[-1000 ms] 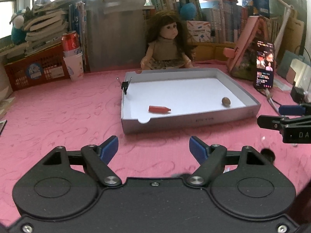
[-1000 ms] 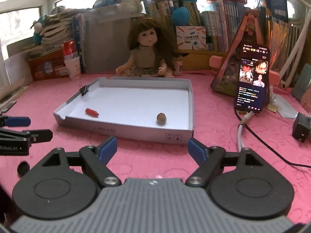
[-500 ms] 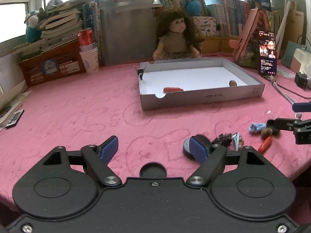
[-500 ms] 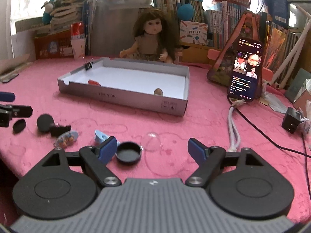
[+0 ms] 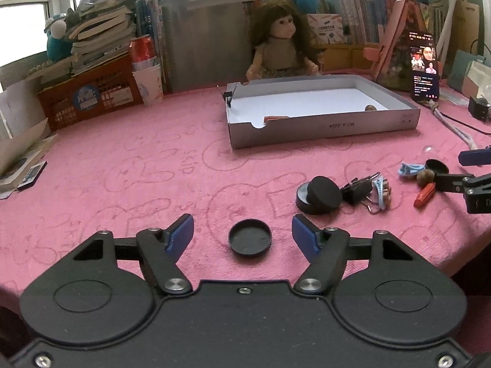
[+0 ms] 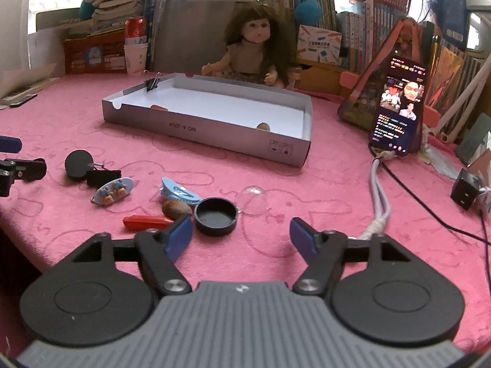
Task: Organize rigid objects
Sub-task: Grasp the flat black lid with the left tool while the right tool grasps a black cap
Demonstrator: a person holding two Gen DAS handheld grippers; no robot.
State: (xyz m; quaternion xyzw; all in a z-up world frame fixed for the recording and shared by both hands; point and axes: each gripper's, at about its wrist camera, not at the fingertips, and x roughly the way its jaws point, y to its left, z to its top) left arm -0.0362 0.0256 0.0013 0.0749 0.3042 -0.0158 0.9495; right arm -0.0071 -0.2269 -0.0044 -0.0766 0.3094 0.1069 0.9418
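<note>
A grey cardboard tray (image 5: 322,128) (image 6: 214,135) stands on the pink cloth, holding a red piece (image 5: 275,118) and a nut (image 5: 370,108). My left gripper (image 5: 242,234) is open, with a black cap (image 5: 249,237) on the cloth between its fingertips. Two stacked black lids (image 5: 319,194), a binder clip (image 5: 357,188) and a hair clip (image 5: 380,188) lie right of it. My right gripper (image 6: 241,233) is open and empty; a black cap (image 6: 215,216), a nut (image 6: 176,207), a red piece (image 6: 144,221), a blue clip (image 6: 179,194) and a clear dome (image 6: 254,199) lie just ahead of it.
A doll (image 5: 284,49) sits behind the tray. A phone (image 6: 397,107) on a stand with cables (image 6: 380,190) is at the right. A black charger (image 6: 465,188) lies far right. Books, a red crate (image 5: 89,98) and a cup line the back. The table edge is near.
Both grippers have drawn back toward the table's near edge and away from the tray. The small objects on the cloth have come into view in front of them.
</note>
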